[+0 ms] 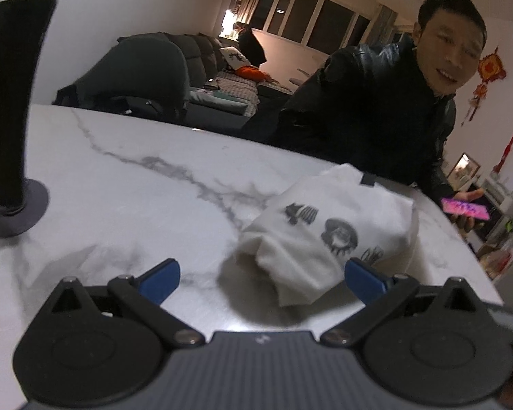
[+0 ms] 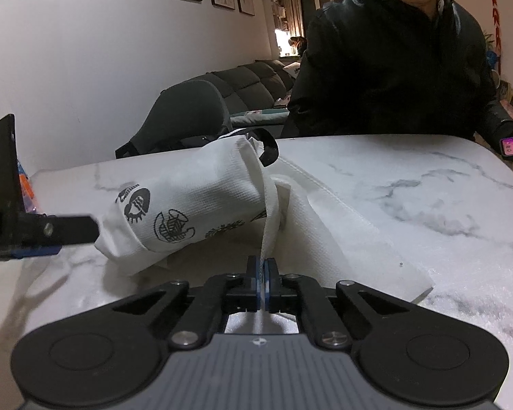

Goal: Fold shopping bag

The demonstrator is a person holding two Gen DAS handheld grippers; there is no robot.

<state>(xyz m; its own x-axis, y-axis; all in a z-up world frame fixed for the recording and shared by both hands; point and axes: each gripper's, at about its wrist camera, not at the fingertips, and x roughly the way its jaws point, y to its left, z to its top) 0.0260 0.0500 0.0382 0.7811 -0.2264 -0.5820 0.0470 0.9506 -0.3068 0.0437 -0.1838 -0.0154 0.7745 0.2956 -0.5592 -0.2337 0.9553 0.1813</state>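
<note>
Two claws are seen over a white marble-patterned surface point(image 2: 410, 184) with grey veins and a soft sheen. The shopping bag point(image 2: 201, 198) is made of white woven fabric with a fine ribbed texture; black round emblems are printed along its side, and a black strap loop point(image 2: 268, 148) is seen at its mouth. The bag lies on the surface, partly rolled into a loose tube on one side, while the other part is spread flat as a creased panel reaching toward the near edge.

The right claw point(image 2: 264, 275) is pressed together on a thin fold of the bag's white fabric, which rises from between its blue pads point(image 2: 254, 273) as a taut ridge toward the rolled part. It is held low, just above the surface, pointing along the bag.

The left claw point(image 1: 260, 278) is spread wide, with its blue fingertips point(image 1: 160, 278) well apart and nothing held between them. The rolled end of the bag is seen between and just beyond its fingertips; contact cannot be told. In the right wrist view this claw enters from the left edge as dark, blurred fingers beside the rolled end.

A person in a dark glossy jacket point(image 2: 393, 68) is seated across the surface, with a lit phone point(image 1: 465, 209) in one hand. A black upright stand point(image 1: 8, 109) on a round base is placed at the far left.
</note>
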